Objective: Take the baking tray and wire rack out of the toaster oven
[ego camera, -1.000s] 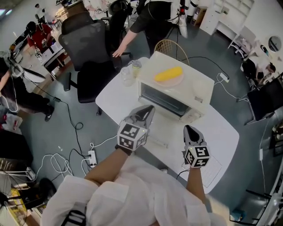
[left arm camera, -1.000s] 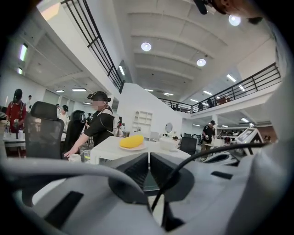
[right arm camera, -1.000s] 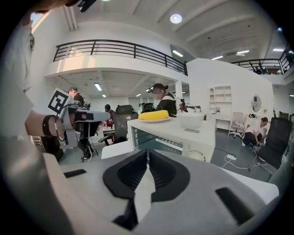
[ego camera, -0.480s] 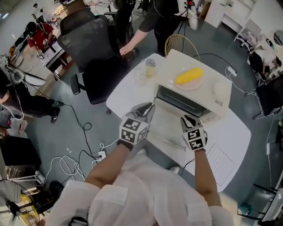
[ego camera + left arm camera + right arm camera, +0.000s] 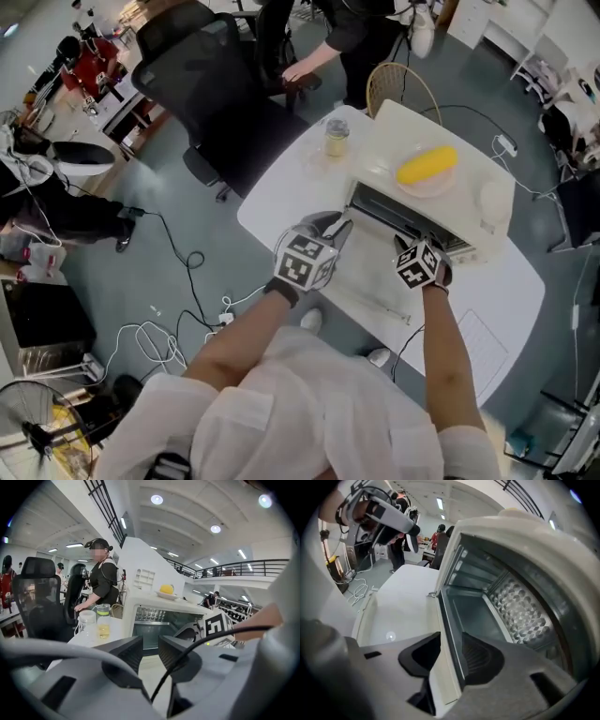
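Tongs both just opening, left gripper (image 5: pixel 150 644) empty, right gripper (image 5: pixel 450 641) astride toaster oven (image 5: pixel 525 531) sill, its view alone showing baking tray (image 5: pixel 468 613)

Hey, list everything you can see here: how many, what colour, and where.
table: 1, white, centre
oven: 1, cream, on table, door open
tray: 1, grey, inside oven
plate: 1, pale, atop oven, bearing yellow food
jars: 2, clear, table's far corner; one holds yellow liquid
office chair: 1, black, beyond table
power strip: 1, white, floor
person: 1 nearby, black clothes, beyond table
left tongs: 1, grey, facing oven; jaws just been opening, nothing between
right tongs: 1, grey, at oven mouth; jaws just been opening, astride what looks like tray's lip
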{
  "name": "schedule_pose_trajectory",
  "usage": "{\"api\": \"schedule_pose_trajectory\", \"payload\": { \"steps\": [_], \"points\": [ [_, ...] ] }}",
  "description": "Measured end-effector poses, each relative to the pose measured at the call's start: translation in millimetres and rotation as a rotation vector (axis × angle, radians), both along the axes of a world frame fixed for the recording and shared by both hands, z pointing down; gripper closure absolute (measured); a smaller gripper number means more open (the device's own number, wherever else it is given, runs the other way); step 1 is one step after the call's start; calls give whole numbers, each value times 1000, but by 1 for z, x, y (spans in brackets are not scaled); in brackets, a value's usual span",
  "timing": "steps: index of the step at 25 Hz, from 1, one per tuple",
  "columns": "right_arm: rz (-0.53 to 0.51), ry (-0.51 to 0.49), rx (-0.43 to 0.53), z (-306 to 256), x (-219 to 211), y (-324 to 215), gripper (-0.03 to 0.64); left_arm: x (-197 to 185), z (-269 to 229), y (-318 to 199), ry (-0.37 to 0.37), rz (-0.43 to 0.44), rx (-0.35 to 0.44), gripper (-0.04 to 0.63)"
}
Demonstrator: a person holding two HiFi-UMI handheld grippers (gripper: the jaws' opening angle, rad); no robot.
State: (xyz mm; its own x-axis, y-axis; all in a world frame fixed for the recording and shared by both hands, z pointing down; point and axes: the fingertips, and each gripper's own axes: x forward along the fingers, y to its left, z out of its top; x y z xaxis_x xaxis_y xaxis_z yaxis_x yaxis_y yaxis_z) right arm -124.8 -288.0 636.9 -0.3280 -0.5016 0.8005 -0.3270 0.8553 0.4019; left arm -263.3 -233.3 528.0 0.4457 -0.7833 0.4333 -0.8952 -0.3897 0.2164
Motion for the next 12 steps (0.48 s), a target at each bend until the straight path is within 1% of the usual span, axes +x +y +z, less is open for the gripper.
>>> {"api": "schedule_pose_trajectory", "payload": {
  "steps": [2, 4, 7, 11, 12],
  "points": [
    [0, 21, -9, 10, -12, -4, 468, -15, 7, -1, -21, 0, -13, 520],
    [-3, 47, -19, 20, -17, 0, 465, -24, 13, 4, -24, -5, -30, 518],
    [-15, 86, -29, 30, -13, -3, 463, -23, 18, 4, -16, 2, -49, 514],
    [-44, 120, -43, 37, -19, -12, 466, -27, 23, -4, -23, 3, -78, 500],
    [-46, 125, -40, 37, -18, -13, 485, -26, 24, -5, -20, 2, -86, 499]
  ]
}}
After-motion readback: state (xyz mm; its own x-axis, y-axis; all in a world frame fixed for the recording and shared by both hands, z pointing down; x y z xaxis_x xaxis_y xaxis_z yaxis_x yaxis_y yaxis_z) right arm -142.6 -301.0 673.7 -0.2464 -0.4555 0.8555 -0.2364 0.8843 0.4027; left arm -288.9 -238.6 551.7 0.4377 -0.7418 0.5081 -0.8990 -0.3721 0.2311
